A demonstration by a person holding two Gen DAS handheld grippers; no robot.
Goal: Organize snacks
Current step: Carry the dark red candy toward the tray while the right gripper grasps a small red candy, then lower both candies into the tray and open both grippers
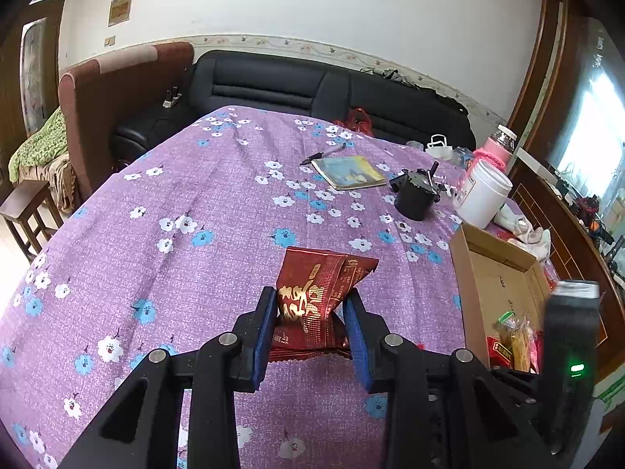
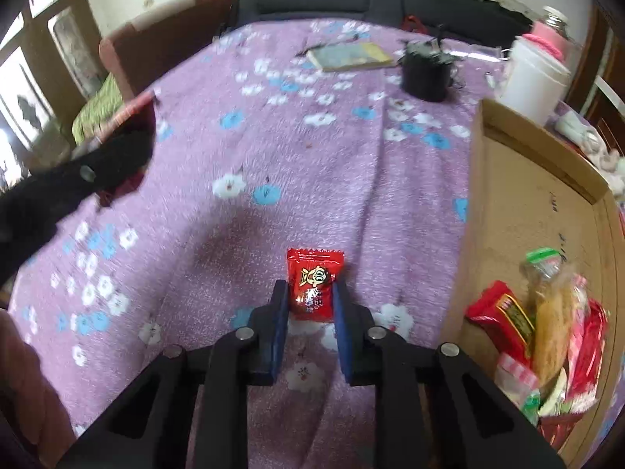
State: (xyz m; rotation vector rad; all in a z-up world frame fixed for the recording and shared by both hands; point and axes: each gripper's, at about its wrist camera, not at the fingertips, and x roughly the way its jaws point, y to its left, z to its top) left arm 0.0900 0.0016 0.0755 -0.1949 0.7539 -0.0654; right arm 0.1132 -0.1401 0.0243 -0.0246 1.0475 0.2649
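While the cardboard box (image 2: 519, 195) at the right edge of the frame holds a heap of snack packets (image 2: 547, 312), a white tub (image 1: 484, 195) and black pot (image 1: 416, 199) stand beyond it on the purple cloth (image 1: 195, 234). At lower centre, the left gripper (image 1: 310, 306) pinches a dark red packet (image 1: 318, 301). The right gripper (image 2: 310, 299) clamps a small red packet (image 2: 314, 285) above the cloth.
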